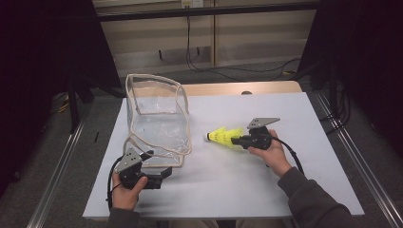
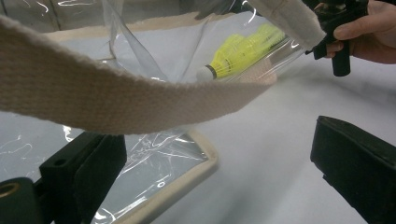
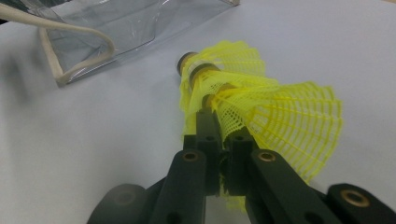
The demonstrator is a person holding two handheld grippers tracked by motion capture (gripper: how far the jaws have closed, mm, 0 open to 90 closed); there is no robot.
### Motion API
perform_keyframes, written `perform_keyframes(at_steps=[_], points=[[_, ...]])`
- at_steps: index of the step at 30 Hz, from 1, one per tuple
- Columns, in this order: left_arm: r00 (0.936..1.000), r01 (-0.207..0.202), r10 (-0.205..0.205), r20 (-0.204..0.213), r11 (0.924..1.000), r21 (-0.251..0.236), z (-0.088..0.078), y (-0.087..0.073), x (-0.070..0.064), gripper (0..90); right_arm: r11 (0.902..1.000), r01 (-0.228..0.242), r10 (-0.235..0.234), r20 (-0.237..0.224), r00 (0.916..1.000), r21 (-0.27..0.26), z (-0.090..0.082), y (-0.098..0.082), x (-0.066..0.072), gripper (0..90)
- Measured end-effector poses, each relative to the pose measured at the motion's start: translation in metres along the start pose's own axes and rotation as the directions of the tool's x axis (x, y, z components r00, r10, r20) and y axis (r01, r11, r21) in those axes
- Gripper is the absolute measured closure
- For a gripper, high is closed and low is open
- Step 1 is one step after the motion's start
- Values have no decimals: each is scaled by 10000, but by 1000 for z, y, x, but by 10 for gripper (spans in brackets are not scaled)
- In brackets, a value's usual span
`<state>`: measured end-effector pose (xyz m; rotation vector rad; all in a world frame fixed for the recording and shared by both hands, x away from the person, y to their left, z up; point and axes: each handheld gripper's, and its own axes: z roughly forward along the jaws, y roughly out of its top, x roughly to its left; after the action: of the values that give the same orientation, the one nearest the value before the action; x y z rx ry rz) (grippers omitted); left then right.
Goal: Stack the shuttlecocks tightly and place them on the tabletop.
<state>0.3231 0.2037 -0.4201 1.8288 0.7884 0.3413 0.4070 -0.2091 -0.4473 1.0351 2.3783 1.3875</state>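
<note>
Yellow plastic mesh sits pinched between your right gripper's black jaws: they are closed tight on the skirts of the shuttlecocks, a small nested stack with the cork ends pointing away from you. In the high view the right gripper holds that stack low over the white table, corks aimed left toward the bag, with a gap of bare table between the two.

Your left gripper has its jaws spread wide and nothing pressed between them. One jaw lies under the clear plastic at the bag's near edge; the other stands over bare table. A cream woven strap of the bag hangs across just ahead of the jaws. In the high view the left gripper rests at the near corner of the clear bag.

The bag stands open on the left half of the table, cream piping along its edges, strap loops trailing toward you. Your hands grip both tool bodies from the near side.
</note>
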Motion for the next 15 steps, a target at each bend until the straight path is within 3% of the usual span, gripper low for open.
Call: perform_keyframes(at_steps=[15], points=[[10000,6,-6,5,10000,21,0,0,0,36,9999,-73,72,-48,10000,-135,2,0,3,876]])
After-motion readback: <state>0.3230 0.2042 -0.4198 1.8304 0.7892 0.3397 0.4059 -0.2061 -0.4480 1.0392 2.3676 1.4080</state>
